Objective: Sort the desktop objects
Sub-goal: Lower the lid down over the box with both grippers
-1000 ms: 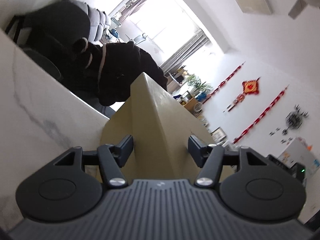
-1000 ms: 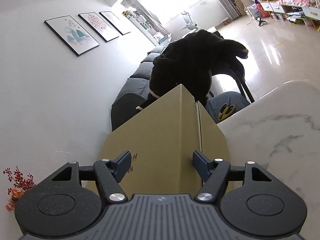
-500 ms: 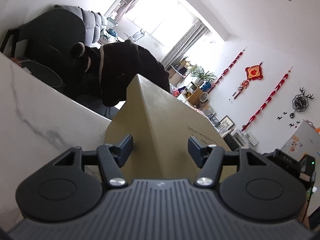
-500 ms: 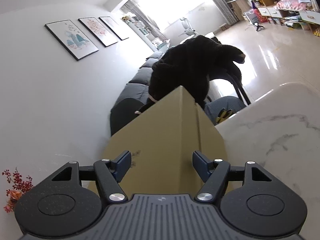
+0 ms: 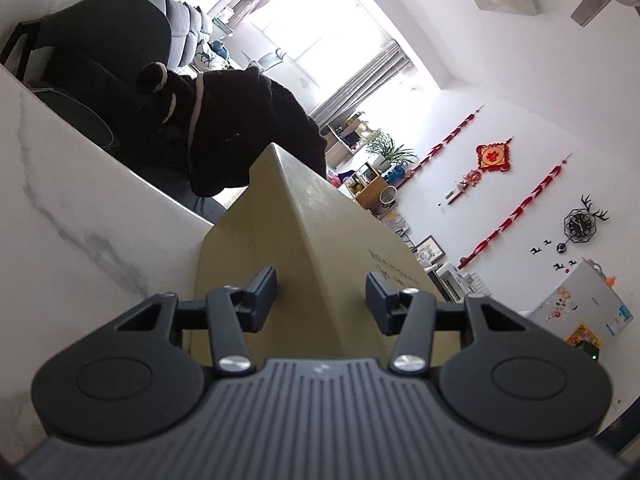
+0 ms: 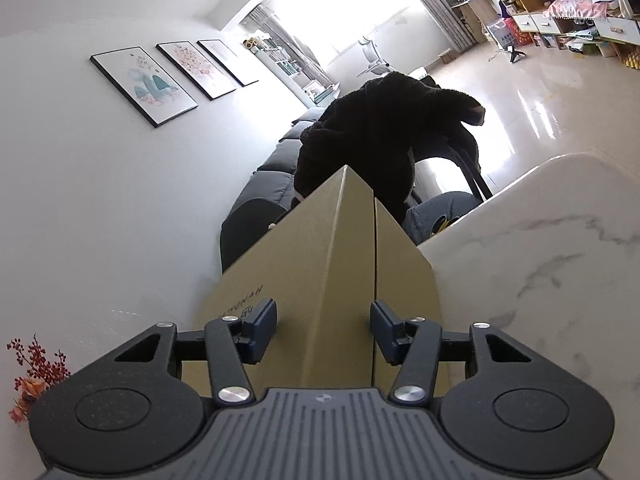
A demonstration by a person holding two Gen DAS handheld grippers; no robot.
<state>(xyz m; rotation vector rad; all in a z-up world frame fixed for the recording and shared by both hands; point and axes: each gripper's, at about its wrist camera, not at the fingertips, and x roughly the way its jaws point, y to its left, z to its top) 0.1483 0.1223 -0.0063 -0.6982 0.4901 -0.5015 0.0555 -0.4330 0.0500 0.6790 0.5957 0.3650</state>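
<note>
Cardboard box (image 5: 304, 248) stands on marble table (image 5: 60, 200). Left gripper (image 5: 321, 286) straddles one box corner edge, jaws closing, pads not yet pressing cardboard. Right gripper (image 6: 323, 318) straddles another box edge, jaws closing, likewise apart from box. Left view alone: red wall ornament above box. Right view alone: three framed pictures beyond box.
</note>
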